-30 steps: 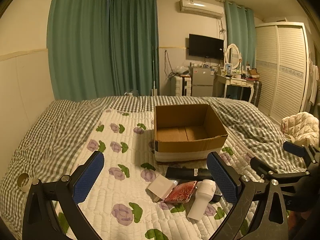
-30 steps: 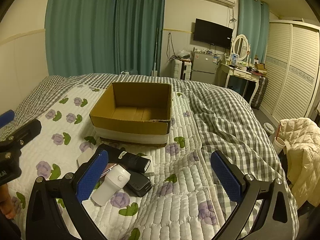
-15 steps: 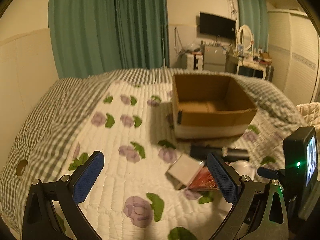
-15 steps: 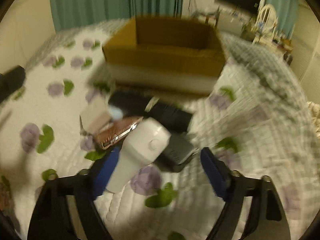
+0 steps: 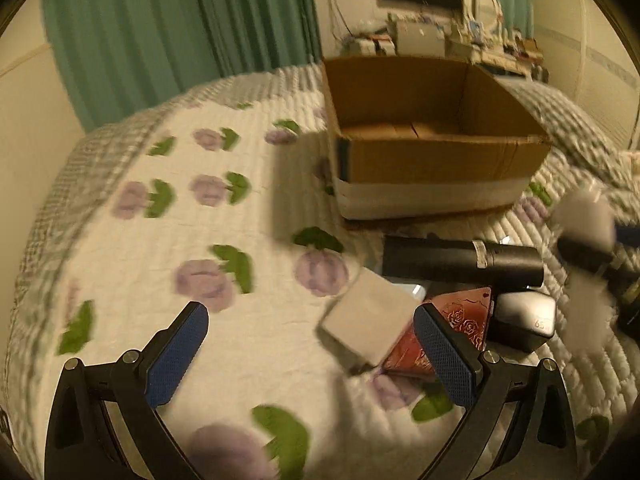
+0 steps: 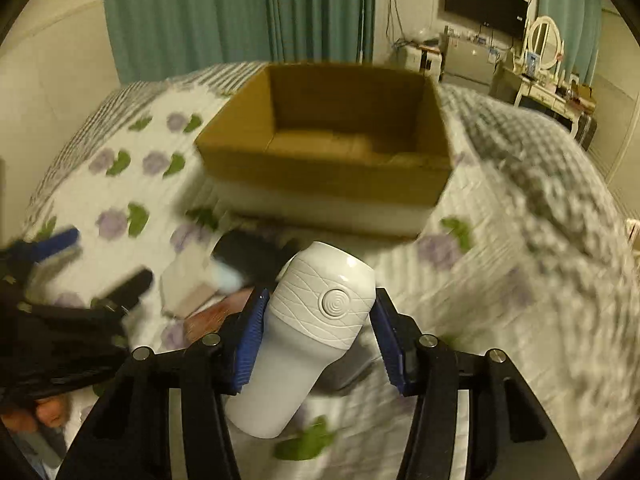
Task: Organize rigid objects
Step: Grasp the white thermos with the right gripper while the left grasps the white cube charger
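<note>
Gripping tool (image 6: 318,320), ribbed white bottle (image 6: 308,332)

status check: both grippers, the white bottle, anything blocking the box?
Right gripper shut on white bottle. Left gripper open, nothing between the fingers. Cardboard box open-topped; nothing seen blocking it.

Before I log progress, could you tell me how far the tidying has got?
Done: nothing; the cardboard box looks empty. In hand: the right gripper clamps the white bottle. Left: the black cylinder, white box, red case and black block.
</note>
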Demonstrator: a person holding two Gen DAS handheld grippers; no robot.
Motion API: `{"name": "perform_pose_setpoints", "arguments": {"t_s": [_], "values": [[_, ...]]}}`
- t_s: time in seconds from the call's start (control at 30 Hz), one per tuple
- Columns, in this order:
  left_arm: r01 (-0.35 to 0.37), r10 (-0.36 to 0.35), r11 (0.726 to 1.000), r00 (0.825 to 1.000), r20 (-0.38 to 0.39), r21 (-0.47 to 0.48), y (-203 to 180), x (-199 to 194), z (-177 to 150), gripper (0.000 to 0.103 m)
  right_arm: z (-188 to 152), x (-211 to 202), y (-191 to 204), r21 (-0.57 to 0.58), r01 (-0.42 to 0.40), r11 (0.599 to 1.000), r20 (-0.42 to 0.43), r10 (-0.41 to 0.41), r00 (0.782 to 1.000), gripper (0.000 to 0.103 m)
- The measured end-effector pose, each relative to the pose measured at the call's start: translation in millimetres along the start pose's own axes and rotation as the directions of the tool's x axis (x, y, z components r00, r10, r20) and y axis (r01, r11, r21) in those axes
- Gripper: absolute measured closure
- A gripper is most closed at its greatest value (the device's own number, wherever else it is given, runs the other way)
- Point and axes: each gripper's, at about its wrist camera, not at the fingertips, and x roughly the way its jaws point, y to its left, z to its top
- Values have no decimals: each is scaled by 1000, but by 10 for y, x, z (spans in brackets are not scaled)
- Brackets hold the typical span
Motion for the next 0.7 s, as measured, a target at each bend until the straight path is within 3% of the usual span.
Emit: {"name": "perform_pose_setpoints", "arguments": {"t_s": [0.2,0.4,0.43,0.53,0.7], "values": [[33,-30,999,993,-115,28,-164,364,-27,0,26,100,-286,51,-8,999,-24,9,1000,51],[55,-48,997,992,-116,51,-211,561,20,2,5,213,-311,64,-59,996,-30,61,998,51],[72,-66,996,991,-115,48,-212,571,24,6,7,218,-304,61,-57,996,-29,59,998,51],[170,-165,985,977,-131,24,-205,538,9,35,-13,216,-294,57,-57,997,-29,58,998,51],[144,-137,987,986,-95,71,-314,265,-25,38,-42,99,-273,49,-48,998,-1,48,999,51]]}}
